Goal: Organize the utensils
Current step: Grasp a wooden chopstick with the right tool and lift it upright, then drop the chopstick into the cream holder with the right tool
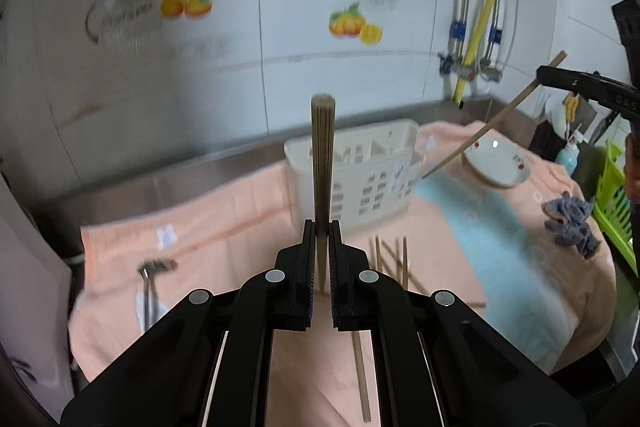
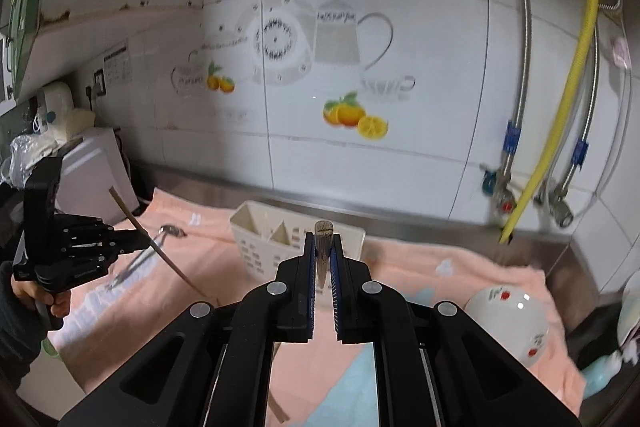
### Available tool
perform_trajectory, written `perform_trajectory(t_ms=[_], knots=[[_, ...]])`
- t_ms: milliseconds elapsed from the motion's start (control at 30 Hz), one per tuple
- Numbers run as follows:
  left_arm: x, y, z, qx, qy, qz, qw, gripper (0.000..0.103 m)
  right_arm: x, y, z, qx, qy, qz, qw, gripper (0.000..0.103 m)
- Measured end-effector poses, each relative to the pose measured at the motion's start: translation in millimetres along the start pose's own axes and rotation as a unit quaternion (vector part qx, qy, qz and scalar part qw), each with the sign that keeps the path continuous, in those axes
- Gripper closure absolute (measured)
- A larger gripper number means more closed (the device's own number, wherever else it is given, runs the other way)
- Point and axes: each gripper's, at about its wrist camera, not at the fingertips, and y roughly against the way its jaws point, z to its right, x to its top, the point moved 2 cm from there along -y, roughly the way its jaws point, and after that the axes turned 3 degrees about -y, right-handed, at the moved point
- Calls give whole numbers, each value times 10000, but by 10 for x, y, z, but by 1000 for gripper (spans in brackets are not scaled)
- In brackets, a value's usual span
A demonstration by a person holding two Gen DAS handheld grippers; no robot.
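Note:
In the left wrist view my left gripper (image 1: 322, 227) is shut on a brown chopstick (image 1: 323, 155) that stands upright between its pads, in front of the white slotted utensil holder (image 1: 368, 179). Up at the right edge, my right gripper (image 1: 546, 71) carries a slanting second chopstick (image 1: 492, 123). The right wrist view shows that gripper (image 2: 323, 241) clamped on its chopstick (image 2: 323, 229), end-on, above the holder (image 2: 256, 239). At its left is the left gripper (image 2: 146, 241) with its stick (image 2: 168, 261). Several loose chopsticks (image 1: 394, 263) and a metal spoon (image 1: 150, 279) lie on the towel.
A pink and blue towel (image 1: 240, 211) covers the steel counter. A white bowl with cherry print (image 1: 500, 163) lies at the right, with a grey rag (image 1: 572, 223) and a green rack (image 1: 616, 195) beyond. Pipes and a yellow hose (image 2: 576, 75) hang on the tiled wall.

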Motion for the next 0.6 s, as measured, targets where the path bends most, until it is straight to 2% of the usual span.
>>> perform_trajectory(t_ms=[233, 400, 600], knots=[[604, 184, 60, 54, -252, 515, 9983, 98, 280, -120, 4, -89, 108, -31, 9999, 96], [1031, 104, 106, 215, -395, 742, 9962, 98, 411, -262, 2, -104, 133, -65, 9998, 96], [1195, -186, 97, 300, -367, 725, 9962, 98, 415, -518, 20, -114, 84, -232, 9996, 96]])
